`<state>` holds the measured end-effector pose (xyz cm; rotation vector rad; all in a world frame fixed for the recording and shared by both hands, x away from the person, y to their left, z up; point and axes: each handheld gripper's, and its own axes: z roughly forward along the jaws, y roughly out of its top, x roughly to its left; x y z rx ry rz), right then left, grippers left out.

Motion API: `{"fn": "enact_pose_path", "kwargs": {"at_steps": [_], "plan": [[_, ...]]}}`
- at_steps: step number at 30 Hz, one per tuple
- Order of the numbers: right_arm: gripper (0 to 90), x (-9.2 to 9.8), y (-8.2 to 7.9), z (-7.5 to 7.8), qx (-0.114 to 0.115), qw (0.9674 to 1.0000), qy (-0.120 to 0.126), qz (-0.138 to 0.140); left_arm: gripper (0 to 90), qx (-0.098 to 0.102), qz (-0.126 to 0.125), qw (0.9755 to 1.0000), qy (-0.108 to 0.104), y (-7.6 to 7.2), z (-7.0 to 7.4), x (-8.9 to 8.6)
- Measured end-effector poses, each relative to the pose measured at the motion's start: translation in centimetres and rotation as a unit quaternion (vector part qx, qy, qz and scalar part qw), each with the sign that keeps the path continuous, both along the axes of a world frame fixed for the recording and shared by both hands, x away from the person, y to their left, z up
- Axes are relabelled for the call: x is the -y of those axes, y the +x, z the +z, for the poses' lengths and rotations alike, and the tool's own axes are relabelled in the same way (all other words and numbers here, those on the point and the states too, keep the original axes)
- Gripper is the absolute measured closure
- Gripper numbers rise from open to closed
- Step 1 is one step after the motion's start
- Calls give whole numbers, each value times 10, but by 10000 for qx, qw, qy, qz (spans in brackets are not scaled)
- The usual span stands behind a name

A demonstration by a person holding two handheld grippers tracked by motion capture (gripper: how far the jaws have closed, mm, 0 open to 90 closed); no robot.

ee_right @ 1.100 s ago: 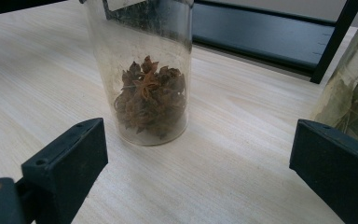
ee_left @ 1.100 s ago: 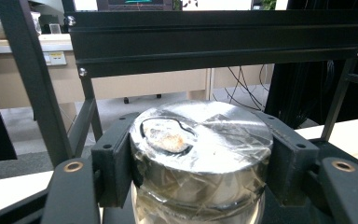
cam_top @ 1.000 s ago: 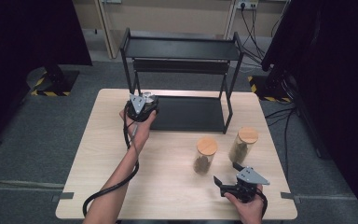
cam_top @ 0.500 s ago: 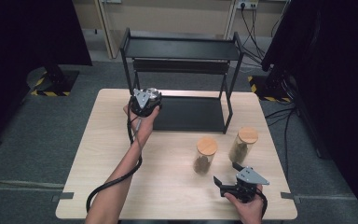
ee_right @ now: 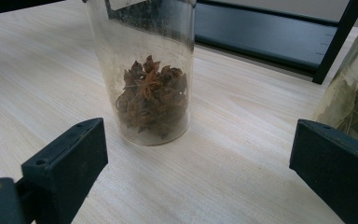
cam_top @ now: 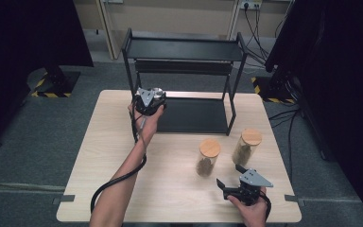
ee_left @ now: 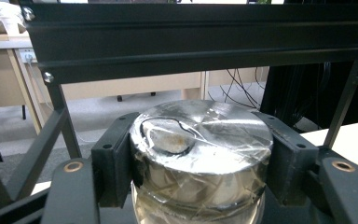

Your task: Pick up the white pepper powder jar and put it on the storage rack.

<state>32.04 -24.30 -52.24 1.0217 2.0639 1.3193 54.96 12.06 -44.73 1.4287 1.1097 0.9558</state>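
While you watch: your left gripper [ee_left: 200, 163] view reveals a foil-topped jar [ee_left: 200, 140]
Fingers [ee_left: 114, 158]: clamped on both its sides
Right gripper [cam_top: 229, 182]: spread wide

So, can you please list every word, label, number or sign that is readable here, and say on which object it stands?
None can be read.
Star-anise jar: a pale patch at its top edge, cut off, unreadable.
Metal-lidded jar in the left gripper: no print.
Floor stripes: yellow-black hazard marking, no words.
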Motion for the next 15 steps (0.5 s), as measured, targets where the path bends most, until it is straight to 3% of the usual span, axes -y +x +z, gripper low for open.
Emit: {"fn": "enact_pose_path", "kwargs": {"at_steps": [15], "plan": [[43, -1, 0, 0, 4, 10000, -26, 22, 349, -82, -22, 9998, 151, 13, -13, 1]]}}
